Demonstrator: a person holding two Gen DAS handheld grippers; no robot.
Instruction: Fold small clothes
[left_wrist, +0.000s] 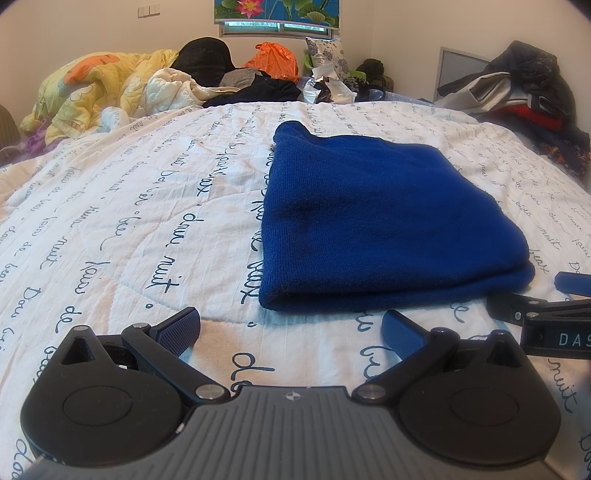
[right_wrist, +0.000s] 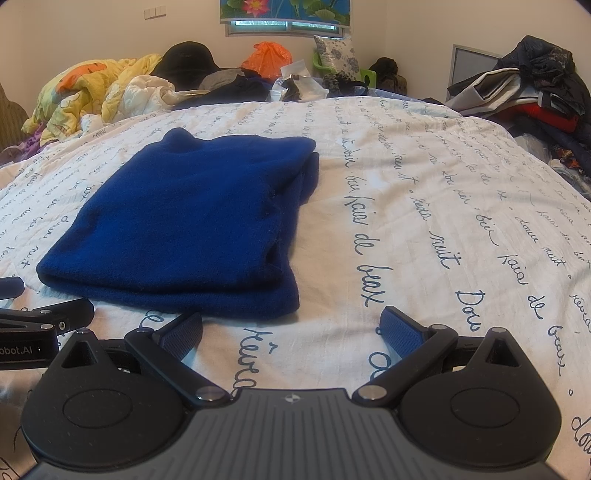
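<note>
The blue garment (left_wrist: 388, 221) lies folded on the quilt (left_wrist: 147, 221), just ahead of my left tongs (left_wrist: 291, 328) and right tongs (right_wrist: 291, 328). Both stand wide and empty; it seems nothing touches it.

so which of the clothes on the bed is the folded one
The blue knit garment, lying flat in neat layers on the white script-print bedspread. The yellow quilt and dark clothes at the far edge are loose heaps.
</note>
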